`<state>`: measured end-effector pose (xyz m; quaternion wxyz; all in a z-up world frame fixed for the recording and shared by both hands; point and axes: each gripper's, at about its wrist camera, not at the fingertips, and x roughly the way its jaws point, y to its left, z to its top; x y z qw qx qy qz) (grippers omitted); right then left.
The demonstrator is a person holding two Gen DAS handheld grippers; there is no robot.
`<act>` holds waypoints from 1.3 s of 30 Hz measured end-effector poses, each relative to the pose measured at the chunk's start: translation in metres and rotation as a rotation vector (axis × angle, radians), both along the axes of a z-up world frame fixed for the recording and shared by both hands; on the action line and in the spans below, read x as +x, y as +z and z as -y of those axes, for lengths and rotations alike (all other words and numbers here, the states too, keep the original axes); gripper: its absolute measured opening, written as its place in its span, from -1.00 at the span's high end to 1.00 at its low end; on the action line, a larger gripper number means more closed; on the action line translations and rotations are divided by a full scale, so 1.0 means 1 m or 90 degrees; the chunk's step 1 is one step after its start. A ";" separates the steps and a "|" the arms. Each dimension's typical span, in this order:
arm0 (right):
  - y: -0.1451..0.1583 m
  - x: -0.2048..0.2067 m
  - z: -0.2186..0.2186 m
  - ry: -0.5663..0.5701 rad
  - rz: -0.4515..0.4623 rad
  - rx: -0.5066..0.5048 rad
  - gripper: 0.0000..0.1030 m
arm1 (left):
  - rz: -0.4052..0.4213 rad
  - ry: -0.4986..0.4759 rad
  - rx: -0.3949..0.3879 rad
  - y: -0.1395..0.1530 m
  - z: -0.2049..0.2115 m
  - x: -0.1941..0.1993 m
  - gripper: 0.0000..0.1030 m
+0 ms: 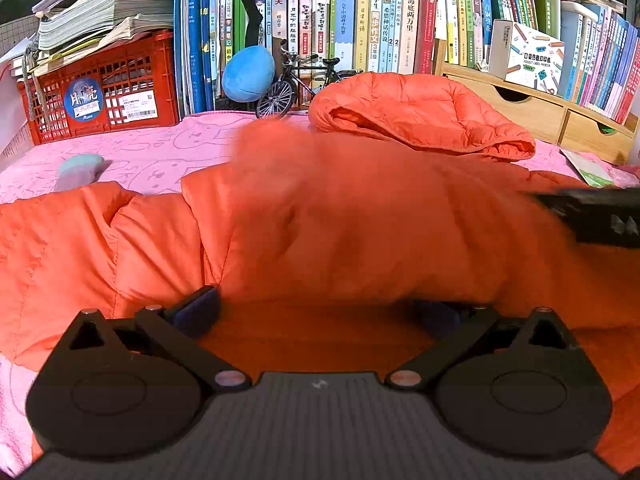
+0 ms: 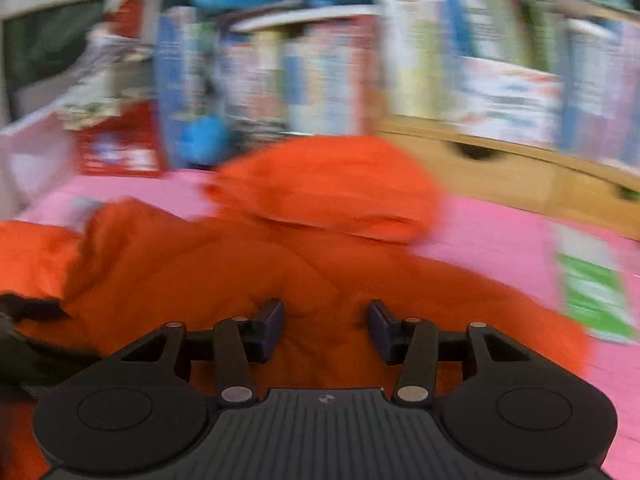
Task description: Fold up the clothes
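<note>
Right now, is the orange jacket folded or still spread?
Partly folded: the orange jacket has a blurred flap lying across its body, while its hood remains spread.

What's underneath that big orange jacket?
The orange jacket lies on a pink cloth with cartoon prints, which shows around its edges. A grey-green soft object sits beside it. Whatever lies beneath the jacket's middle is covered.

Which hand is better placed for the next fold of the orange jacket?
Probably left: the left tongs are wide open and steady around a fold of the orange puffer jacket. The right tongs are open too, but their view is motion-blurred.
</note>
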<state>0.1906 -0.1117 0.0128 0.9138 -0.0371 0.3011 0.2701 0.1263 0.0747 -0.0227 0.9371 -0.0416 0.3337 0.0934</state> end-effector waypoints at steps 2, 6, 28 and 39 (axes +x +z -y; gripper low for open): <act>0.006 0.004 -0.018 0.062 -0.022 0.041 0.06 | 0.000 0.001 0.001 0.000 0.001 0.000 -1.00; 0.015 0.014 -0.045 0.136 -0.035 0.076 0.06 | 0.000 0.001 0.002 0.000 0.001 0.000 -1.00; 0.003 0.015 -0.007 0.075 -0.007 0.122 -0.32 | 0.000 0.004 0.008 -0.001 0.003 0.000 -1.00; -0.030 0.017 -0.004 0.067 -0.052 0.134 -0.54 | 0.124 -0.004 -0.071 0.045 -0.014 -0.071 -1.00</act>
